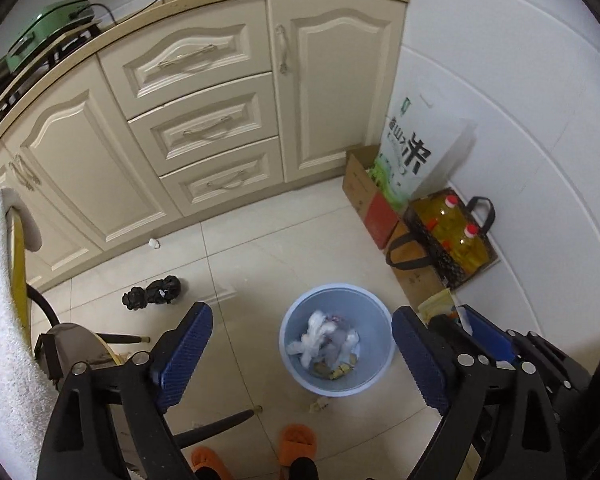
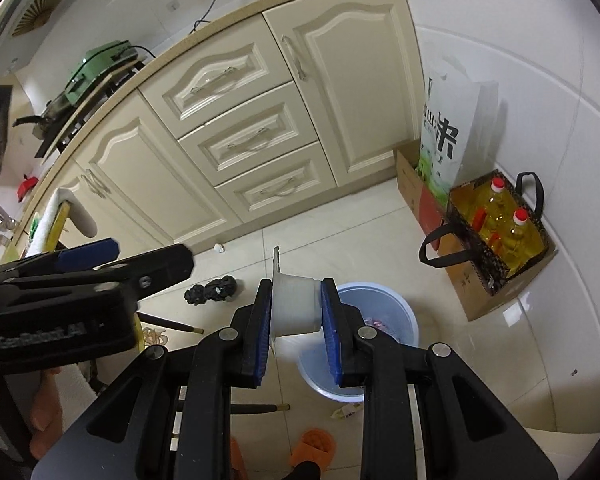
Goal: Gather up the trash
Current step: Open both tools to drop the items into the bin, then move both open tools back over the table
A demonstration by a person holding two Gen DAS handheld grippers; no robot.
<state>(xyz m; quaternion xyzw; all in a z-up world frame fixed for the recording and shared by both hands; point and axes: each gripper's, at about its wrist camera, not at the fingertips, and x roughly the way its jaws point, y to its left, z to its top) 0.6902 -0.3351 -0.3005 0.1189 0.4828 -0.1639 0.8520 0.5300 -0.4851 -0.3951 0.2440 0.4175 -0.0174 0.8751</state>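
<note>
left tool (image 1: 302, 354): black frame, blue ribbed pads, silver screws | right tool (image 2: 296, 308): same | orange slippers (image 1: 298, 440)

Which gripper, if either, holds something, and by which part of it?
The right gripper holds a white plastic cup, pads on opposite sides of its wall. The left gripper is open and empty.

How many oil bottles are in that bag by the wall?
2. Both stand in the black-handled bag: one red-capped oil bottle at the back near the wall, the other oil bottle just in front. More may be hidden lower in the bag.
</note>
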